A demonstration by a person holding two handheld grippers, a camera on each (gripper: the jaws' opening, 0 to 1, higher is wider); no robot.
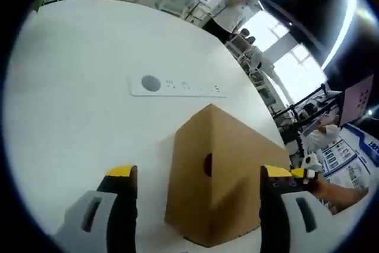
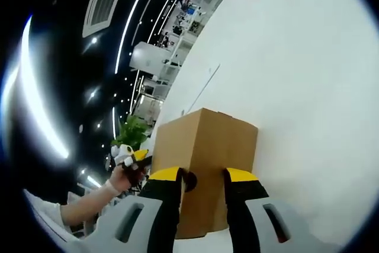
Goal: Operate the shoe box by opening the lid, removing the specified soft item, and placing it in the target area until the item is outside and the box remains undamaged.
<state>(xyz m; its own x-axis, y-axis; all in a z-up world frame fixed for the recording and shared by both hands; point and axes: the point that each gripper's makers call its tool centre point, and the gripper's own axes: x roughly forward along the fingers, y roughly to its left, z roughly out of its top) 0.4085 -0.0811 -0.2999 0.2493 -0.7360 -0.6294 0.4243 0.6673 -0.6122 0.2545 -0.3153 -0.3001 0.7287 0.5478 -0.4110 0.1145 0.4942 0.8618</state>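
**Brown box on the white table, lid still shut**

Left gripper view: left gripper [image 1: 198, 176] spread wide, holding nothing. Between and just past its yellow-tipped jaws, a plain cardboard shoe box [image 1: 222, 179], smooth, sharp-cornered, with a small round hole. Behind it, a flat white strip [image 1: 177, 85] on the white table [image 1: 71, 87].

Right gripper view: right gripper [image 2: 204, 176] close together at the box's hole; clamped or not, hard to tell. Soft item hidden.
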